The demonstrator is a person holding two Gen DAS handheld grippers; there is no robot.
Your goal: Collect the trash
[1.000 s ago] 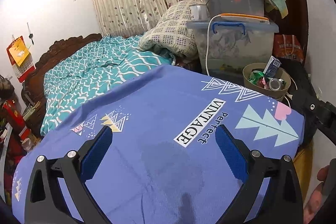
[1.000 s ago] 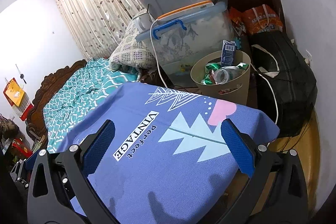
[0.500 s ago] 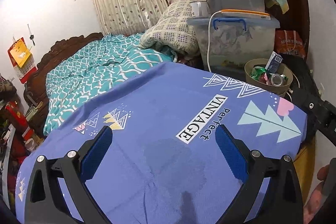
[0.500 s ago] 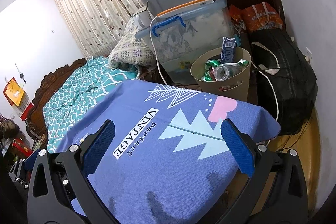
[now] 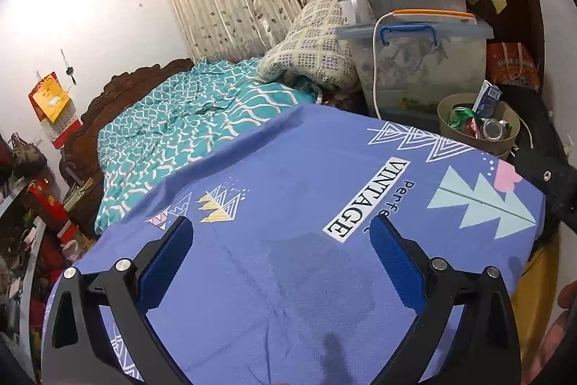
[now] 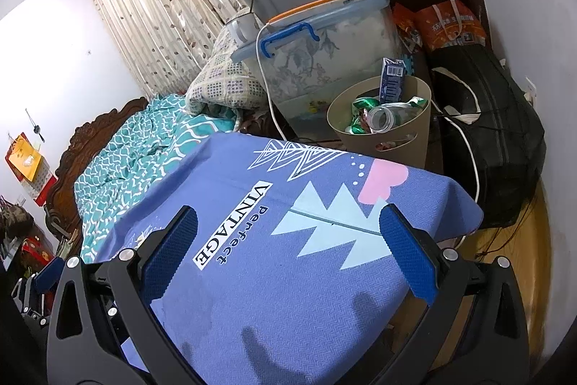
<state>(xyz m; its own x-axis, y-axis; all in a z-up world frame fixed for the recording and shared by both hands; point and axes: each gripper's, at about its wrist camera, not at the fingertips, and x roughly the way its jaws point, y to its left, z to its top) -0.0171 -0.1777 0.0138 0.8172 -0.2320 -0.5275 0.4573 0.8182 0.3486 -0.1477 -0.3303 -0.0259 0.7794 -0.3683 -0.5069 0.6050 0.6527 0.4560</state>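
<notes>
We hold two grippers, left gripper (image 5: 279, 249) and right gripper (image 6: 288, 240), both spread wide and empty; one bin (image 6: 418, 136) holds one carton (image 6: 392, 79), one bottle (image 6: 383, 118)

Matt woven purple cloth (image 5: 288, 204)

The left claw (image 5: 279, 246) hangs wide open and empty over the purple-covered table (image 5: 295, 175). Beyond its far corner, a tan bin (image 5: 505, 141) holds cans and wrappers.
</notes>
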